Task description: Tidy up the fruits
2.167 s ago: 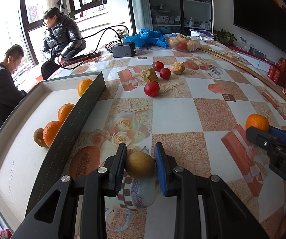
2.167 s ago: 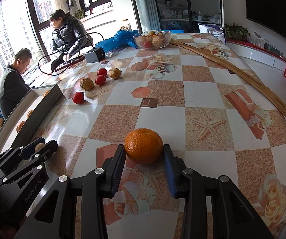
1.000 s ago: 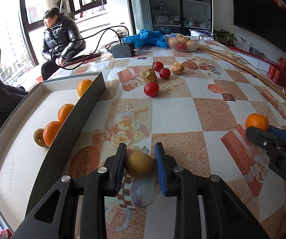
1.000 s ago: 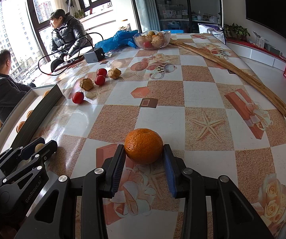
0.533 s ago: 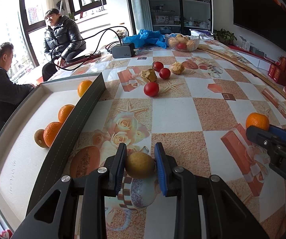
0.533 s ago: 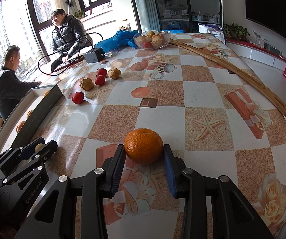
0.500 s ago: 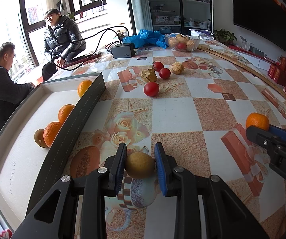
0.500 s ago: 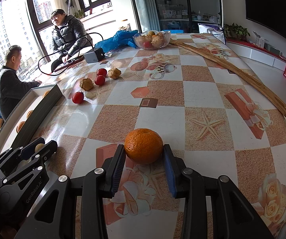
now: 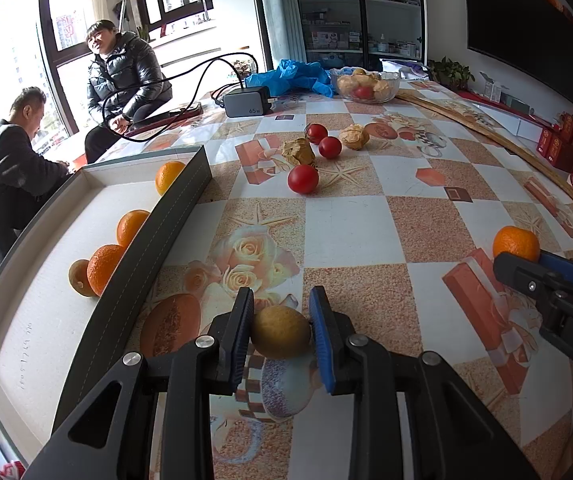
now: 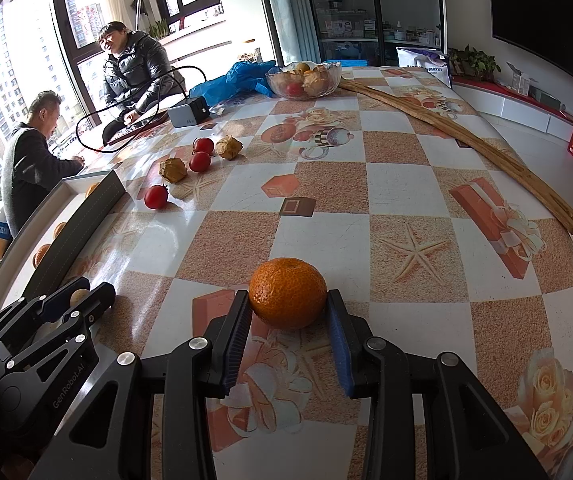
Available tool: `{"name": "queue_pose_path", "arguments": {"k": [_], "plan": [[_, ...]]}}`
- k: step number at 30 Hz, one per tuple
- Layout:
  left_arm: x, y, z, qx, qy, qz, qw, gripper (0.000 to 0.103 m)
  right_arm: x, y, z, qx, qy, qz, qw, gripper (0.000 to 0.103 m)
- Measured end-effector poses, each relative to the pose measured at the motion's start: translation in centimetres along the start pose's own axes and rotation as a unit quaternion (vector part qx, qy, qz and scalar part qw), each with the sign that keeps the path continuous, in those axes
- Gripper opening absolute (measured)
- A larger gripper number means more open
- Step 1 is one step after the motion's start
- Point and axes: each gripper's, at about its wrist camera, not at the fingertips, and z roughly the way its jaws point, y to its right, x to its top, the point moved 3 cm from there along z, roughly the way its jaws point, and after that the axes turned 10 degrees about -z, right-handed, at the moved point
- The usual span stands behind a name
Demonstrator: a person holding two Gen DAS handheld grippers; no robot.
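My left gripper (image 9: pixel 281 322) is shut on a yellow-brown round fruit (image 9: pixel 280 332), low over the patterned table. My right gripper (image 10: pixel 289 312) is shut on an orange tangerine (image 10: pixel 288 293) that rests on the table; the tangerine also shows in the left wrist view (image 9: pixel 515 242). A shallow grey box (image 9: pixel 38 304) with a white floor lies to the left and holds three tangerines (image 9: pixel 104 263) and one yellow-brown fruit (image 9: pixel 77 277). Three red tomatoes (image 9: pixel 303 179) and two husked brown fruits (image 9: pixel 298 151) lie farther back on the table.
A glass bowl of fruit (image 9: pixel 367 86), a blue plastic bag (image 9: pixel 294 74) and a grey charger with black cables (image 9: pixel 246 103) stand at the far end. A long wooden strip (image 10: pixel 462 132) lies along the right edge. Two people sit by the window (image 9: pixel 122 76).
Neither gripper nor any fruit has moved. Only the two people by the window have shifted.
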Motion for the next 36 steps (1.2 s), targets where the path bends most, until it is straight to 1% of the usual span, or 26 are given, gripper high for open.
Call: {"name": "queue_pose_path", "arguments": {"k": [23,27,31,34,36], "plan": [[0.0,0.0,0.0,-0.004,-0.001,-0.003,1.0000,0.031,0.0,0.0,0.0,0.002,-0.001,0.001,1.000,0.038],[0.2,-0.6,0.0,-0.020,-0.010,-0.018,0.9996,0.031,-0.1,0.3,0.1,0.010,-0.006,0.004,1.000,0.039],[0.3,-1.3,-0.2,-0.043,-0.025,-0.031,0.9983,0.032,0.2,0.4,0.2,0.012,-0.024,0.006,1.000,0.039],[0.5,-2.0,-0.8,-0.066,-0.039,-0.046,0.9960,0.032,0.8,0.5,-0.1,0.013,-0.032,0.011,0.999,0.039],[0.8,-2.7,-1.5,-0.075,-0.039,-0.056,0.9948,0.032,1.4,0.5,-0.2,0.017,-0.035,0.013,0.999,0.039]]}}
